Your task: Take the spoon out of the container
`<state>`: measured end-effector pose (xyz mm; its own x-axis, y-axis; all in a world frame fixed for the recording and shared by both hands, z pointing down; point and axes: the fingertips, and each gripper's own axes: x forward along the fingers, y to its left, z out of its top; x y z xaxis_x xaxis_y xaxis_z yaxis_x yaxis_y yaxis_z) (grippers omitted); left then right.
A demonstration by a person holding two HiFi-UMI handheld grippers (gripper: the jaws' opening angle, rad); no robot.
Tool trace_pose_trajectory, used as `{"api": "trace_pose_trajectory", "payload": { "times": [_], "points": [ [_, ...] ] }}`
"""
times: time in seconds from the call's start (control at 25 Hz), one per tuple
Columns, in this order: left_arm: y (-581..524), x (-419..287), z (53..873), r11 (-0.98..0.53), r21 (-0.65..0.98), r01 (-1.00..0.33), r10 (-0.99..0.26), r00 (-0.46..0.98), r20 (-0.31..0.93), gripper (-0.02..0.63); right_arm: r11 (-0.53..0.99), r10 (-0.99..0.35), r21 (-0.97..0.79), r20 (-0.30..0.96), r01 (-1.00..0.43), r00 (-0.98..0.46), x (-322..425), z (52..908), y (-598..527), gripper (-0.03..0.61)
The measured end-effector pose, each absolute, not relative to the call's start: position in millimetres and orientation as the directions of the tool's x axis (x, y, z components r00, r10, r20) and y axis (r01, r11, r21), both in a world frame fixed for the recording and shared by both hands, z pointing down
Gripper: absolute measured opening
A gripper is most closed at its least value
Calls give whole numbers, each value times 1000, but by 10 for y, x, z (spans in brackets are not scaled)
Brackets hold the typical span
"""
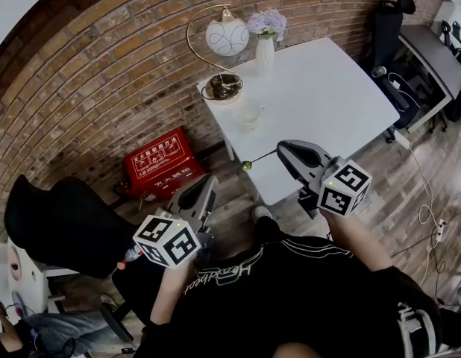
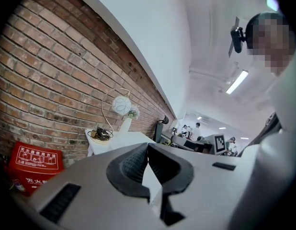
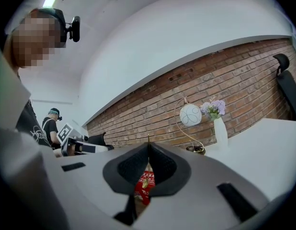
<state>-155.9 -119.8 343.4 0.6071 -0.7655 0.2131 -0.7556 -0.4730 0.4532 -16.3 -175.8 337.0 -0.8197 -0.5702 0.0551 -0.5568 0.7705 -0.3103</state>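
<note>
Gold-coloured spoon (image 1: pixel 260 159): out of the white container (image 1: pixel 249 114) and pinched by its thin handle in the closed fingers of the right gripper (image 1: pixel 281 150). It hangs off the near edge of the worktop (image 1: pixel 327 88), over the wooden floor (image 1: pixel 238 200), well apart from the container.

Left gripper (image 1: pixel 210 180): fingers closed on nothing, held low beside the person.

Risks noted:
- The grip is on a narrow, smooth stem near the fingertips. A quick swing could let the spoon pivot or slide out.
- With no surface beneath, a slip would likely send it to the floor near the red box (image 1: pixel 160 162).
- Carrying it back over the worktop, its free end could clip the container or the vase (image 1: pixel 265 54).
</note>
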Motion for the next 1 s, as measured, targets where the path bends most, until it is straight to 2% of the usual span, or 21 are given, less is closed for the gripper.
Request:
{"api": "trace_pose_trajectory", "payload": {
  "times": [1.0],
  "points": [
    [-765,-1486,3261,-516,431,-741,-761,627,167,5,782,-559,-300,49,-546,-827,-211,3278,-1243,-1]
  ]
}}
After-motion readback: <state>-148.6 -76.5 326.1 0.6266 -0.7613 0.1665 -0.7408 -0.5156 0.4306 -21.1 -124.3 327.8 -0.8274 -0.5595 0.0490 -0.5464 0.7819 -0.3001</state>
